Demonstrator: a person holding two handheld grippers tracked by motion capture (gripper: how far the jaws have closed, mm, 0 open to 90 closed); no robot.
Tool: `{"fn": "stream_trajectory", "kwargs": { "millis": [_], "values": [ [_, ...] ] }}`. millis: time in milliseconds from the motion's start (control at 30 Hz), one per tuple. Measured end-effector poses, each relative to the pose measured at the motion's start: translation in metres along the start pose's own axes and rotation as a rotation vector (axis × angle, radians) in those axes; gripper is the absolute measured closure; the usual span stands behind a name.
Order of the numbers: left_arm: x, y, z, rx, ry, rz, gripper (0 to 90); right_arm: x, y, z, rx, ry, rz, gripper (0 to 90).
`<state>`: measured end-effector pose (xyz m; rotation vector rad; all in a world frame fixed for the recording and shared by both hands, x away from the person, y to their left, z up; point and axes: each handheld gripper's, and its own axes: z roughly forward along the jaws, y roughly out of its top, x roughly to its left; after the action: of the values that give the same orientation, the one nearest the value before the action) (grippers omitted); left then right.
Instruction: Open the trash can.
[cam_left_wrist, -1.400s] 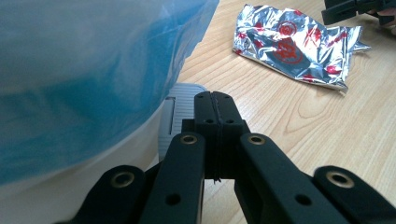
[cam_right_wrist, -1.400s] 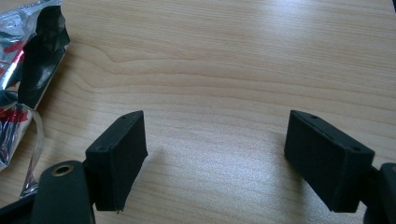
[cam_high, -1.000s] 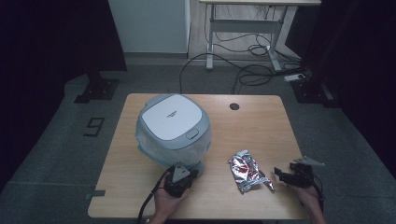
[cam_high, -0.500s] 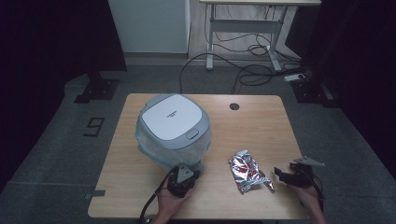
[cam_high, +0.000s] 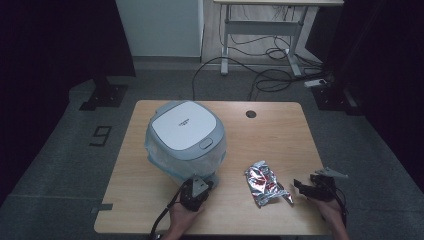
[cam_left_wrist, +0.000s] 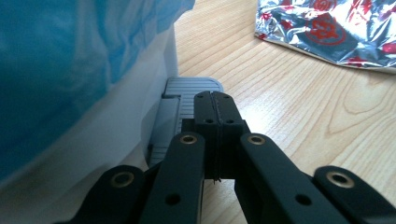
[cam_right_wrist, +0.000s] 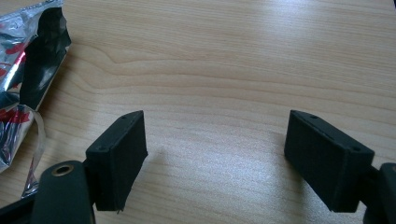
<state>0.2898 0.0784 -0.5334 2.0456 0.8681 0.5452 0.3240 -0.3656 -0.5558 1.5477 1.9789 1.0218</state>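
A pale blue and white lidded cooker (cam_high: 185, 134) stands at the left middle of the wooden table (cam_high: 280, 135), with blue-tinted plastic film around its body (cam_left_wrist: 70, 56). A crumpled silver foil packet (cam_high: 265, 183) with red print lies to its right. My left gripper (cam_high: 205, 184) is at the cooker's front base. Its jaws are shut together with nothing between them, and the tips (cam_left_wrist: 215, 99) rest over a grey ribbed tab (cam_left_wrist: 187, 109) at the cooker's foot. My right gripper (cam_high: 299, 187) sits just right of the packet, open wide (cam_right_wrist: 215, 140) over bare wood, with the foil packet (cam_right_wrist: 23, 70) to its left.
A round cable hole (cam_high: 251, 114) sits near the table's far edge. Bare wood spreads across the far right of the tabletop. Beyond the table stand a desk frame (cam_high: 260, 40) and loose cables (cam_high: 270, 80) on the floor.
My left gripper has edged slightly to the right along the cooker's base. The right gripper, the packet and the cooker have stayed put.
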Motion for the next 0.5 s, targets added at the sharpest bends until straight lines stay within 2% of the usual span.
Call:
{"fn": "stream_trajectory", "kwargs": {
  "millis": [167, 433, 500],
  "values": [
    [-0.0003, -0.0008, 0.0023, -0.002, 0.018, 0.016, 90.0, 0.0003, 0.0000, 0.0000, 0.001, -0.001, -0.002, 20.4],
    [-0.0017, -0.0030, 0.0037, -0.004, 0.022, -0.001, 90.0, 0.0011, -0.0001, 0.0001, 0.001, 0.001, -0.012, 21.8],
    [-0.0018, -0.0035, 0.0037, -0.003, 0.023, 0.008, 90.0, 0.0009, -0.0001, 0.0000, 0.000, 0.002, -0.011, 21.8]
  ]
}}
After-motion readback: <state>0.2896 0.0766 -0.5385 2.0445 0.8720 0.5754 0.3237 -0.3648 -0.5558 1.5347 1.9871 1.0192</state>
